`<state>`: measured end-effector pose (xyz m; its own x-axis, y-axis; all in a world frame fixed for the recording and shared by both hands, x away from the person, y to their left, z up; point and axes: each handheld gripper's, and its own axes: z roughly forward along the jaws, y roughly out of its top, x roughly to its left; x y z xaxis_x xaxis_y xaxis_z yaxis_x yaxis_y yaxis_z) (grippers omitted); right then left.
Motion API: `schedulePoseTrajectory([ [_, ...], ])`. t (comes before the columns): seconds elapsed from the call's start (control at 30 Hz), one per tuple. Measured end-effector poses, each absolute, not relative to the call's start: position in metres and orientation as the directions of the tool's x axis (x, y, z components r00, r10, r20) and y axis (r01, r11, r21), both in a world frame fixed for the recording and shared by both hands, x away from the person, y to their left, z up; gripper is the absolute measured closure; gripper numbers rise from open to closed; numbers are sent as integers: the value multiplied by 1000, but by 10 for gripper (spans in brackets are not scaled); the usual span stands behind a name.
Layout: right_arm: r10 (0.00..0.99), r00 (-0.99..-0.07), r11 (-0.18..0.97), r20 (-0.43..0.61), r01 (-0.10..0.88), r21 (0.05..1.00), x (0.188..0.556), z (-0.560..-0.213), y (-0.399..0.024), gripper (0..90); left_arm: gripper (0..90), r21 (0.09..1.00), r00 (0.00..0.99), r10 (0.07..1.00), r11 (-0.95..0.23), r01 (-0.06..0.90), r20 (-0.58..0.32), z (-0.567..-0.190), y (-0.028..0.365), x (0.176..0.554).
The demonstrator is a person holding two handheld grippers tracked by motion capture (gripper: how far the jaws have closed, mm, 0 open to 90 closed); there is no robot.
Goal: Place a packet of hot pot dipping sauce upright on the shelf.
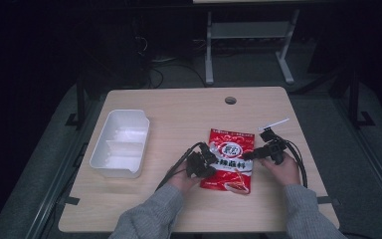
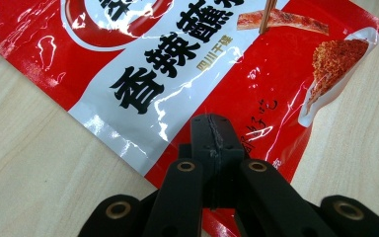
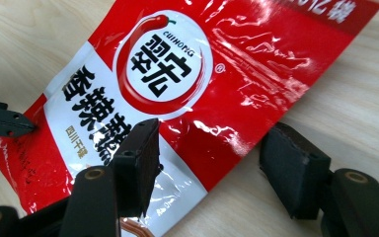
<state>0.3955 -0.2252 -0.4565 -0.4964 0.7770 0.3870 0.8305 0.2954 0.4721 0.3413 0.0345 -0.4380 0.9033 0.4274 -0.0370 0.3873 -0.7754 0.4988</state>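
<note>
A red and white snack packet (image 1: 231, 159) with black characters lies flat on the wooden table, near its front right. My left gripper (image 1: 206, 162) is at the packet's left edge. In the left gripper view its jaws (image 2: 211, 133) are pressed together on the edge of the packet (image 2: 227, 64). My right gripper (image 1: 251, 155) is at the packet's right edge and stands open. One jaw hangs over the packet (image 3: 217, 74), the other over bare table, with the right gripper (image 3: 212, 143) straddling the edge. The left gripper's tip (image 3: 10, 123) shows at the far edge of the packet.
A white two-compartment container (image 1: 121, 144) stands at the table's left. A round cable hole (image 1: 230, 100) is near the table's back edge. A white strip (image 1: 274, 123) lies on the table just behind the right hand. The floor around is dark.
</note>
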Motion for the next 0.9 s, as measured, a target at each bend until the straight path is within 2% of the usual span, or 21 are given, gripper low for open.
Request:
schedulePoseTrajectory([
  [0.17,758,-503,282,415,827,486,394,-452,-226,418,900,498,904,427,-777,385,-31,-438,34,341],
  [0.3,696,-529,239,486,808,538,390,-439,-231,499,900,494,905,424,-782,380,-26,-438,34,341],
  [0.47,623,-580,271,524,789,552,387,-433,-232,580,900,497,907,420,-784,373,-19,-438,34,340],
  [0.67,594,-607,378,527,789,484,399,-433,-221,588,900,495,910,414,-786,370,-23,-438,34,341],
  [0.9,607,-616,412,502,784,463,410,-439,-208,637,900,509,912,411,-782,360,-13,-439,36,339],
])
